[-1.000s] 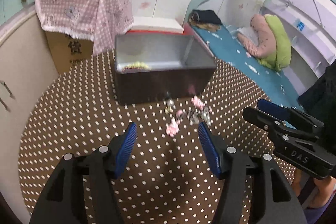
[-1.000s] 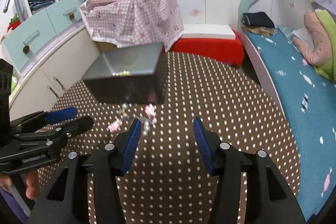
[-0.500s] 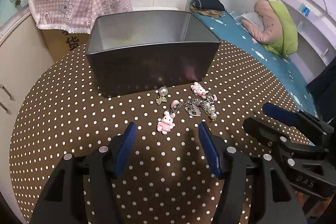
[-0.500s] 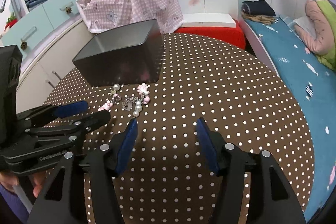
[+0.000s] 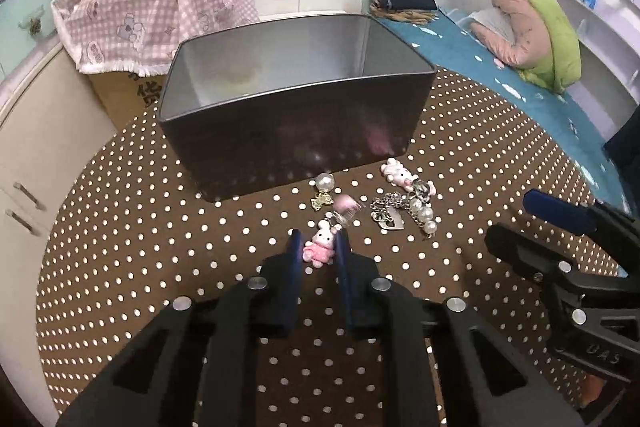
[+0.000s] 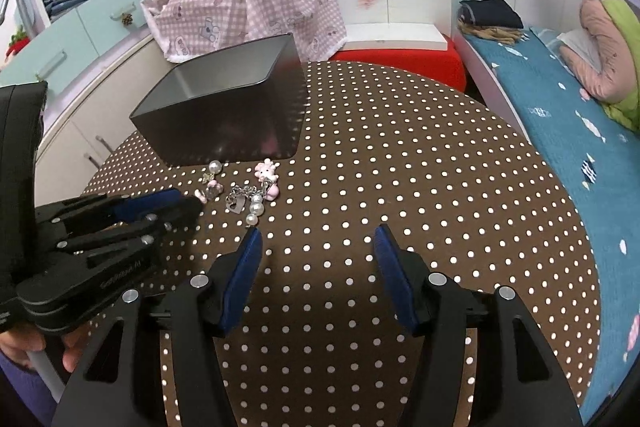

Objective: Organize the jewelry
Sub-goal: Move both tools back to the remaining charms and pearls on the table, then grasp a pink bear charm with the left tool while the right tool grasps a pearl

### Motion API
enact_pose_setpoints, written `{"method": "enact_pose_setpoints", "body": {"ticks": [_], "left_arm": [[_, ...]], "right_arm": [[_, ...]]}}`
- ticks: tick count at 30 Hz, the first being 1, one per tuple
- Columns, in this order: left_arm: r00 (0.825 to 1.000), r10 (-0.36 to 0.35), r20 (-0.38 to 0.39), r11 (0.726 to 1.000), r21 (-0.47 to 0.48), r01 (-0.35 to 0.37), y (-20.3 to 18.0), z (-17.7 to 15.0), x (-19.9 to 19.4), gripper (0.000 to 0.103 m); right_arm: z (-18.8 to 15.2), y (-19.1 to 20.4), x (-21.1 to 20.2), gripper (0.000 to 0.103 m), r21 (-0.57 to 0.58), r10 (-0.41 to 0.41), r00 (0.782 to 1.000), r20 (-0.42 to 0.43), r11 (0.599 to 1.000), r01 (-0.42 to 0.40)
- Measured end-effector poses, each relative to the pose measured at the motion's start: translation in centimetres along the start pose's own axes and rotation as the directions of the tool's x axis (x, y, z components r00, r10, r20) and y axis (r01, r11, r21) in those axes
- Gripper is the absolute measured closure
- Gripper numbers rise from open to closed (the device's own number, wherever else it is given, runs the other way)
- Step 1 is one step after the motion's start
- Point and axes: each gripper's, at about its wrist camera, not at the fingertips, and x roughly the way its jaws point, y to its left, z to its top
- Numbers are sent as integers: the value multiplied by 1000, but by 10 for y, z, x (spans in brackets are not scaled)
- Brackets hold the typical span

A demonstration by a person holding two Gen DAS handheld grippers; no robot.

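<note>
Pinching the pink bunny charm (image 5: 320,247), the left gripper (image 5: 319,247) is narrow (right gripper (image 6: 318,247) gapes wide, holding nothing).

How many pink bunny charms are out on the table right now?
2. One bunny charm sits between the left gripper pads; the other lies near the tin box, right front corner. More could hide inside the box.

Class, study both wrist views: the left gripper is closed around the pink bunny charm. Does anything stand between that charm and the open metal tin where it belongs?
The left gripper holds the pink bunny charm. Between it and the metal tin lie a pearl earring and a small pink clip, flat on the table; the tin's near wall must be cleared by lifting.
</note>
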Motion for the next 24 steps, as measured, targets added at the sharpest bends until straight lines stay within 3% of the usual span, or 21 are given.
{"method": "enact_pose_setpoints", "body": {"ticks": [6, 15, 22, 24], "left_arm": [[998, -61, -1, 997, -57, 60, 14, -3, -7, 88], [996, -65, 55, 993, -98, 70, 40, -8, -34, 88], [994, -87, 72, 989, -113, 95, 52, -12, -45, 88], [992, -101, 75, 987, -117, 109, 54, -12, -46, 88]], "right_arm": [[1, 9, 4, 46, -16, -3, 1000, -12, 1000, 3], [8, 36, 19, 48, -69, 9, 1000, -30, 998, -11], [12, 50, 36, 63, -109, -21, 998, -53, 994, 15], [13, 53, 38, 72, -129, -48, 998, -51, 991, 41]]}}
